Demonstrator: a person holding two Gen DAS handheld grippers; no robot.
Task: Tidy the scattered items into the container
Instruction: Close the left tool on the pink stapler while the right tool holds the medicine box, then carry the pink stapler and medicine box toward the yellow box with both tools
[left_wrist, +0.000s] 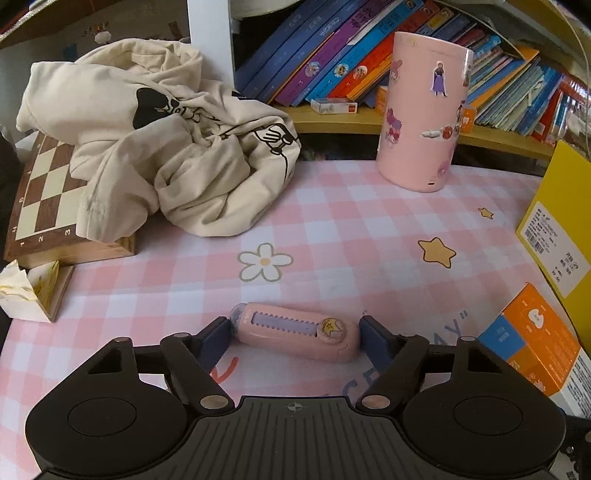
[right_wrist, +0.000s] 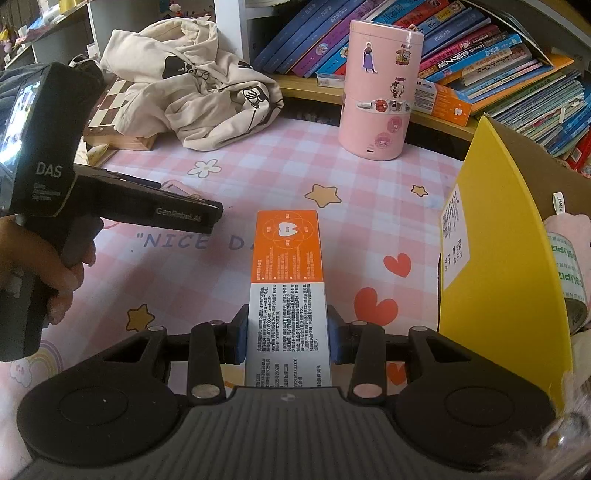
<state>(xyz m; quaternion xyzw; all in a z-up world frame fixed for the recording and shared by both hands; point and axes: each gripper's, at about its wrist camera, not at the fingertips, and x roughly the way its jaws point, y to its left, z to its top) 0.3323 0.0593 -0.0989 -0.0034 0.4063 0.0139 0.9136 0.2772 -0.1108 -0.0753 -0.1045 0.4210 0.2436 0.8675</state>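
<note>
Left wrist view: the left tongs (left_wrist: 295, 332) are low over the pink checked desk (left_wrist: 332, 229), their blue pads (left_wrist: 216, 338) standing at either end of a pink utility knife (left_wrist: 295, 332) that lies crosswise between them. The left pad is right at the knife's capped end, and the right pad is just beside its rounded end; whether either presses on it I cannot tell. Behind, a cream hoodie (left_wrist: 166, 140) is heaped over a chessboard box (left_wrist: 48, 206), and a pink cylinder (left_wrist: 424, 110) covered in stickers stands upright before a shelf of books (left_wrist: 332, 55).

Right wrist view: the right tongs (right_wrist: 287, 339) are closed on an orange-and-white toothpaste box (right_wrist: 286, 280), gripping its white end while the orange end points away above the desk. To the right stands a yellow cardboard box (right_wrist: 491, 236), open, with a roll of tape (right_wrist: 569, 277) inside. A hand (right_wrist: 44, 266) holds the left tool at the left edge.
</note>
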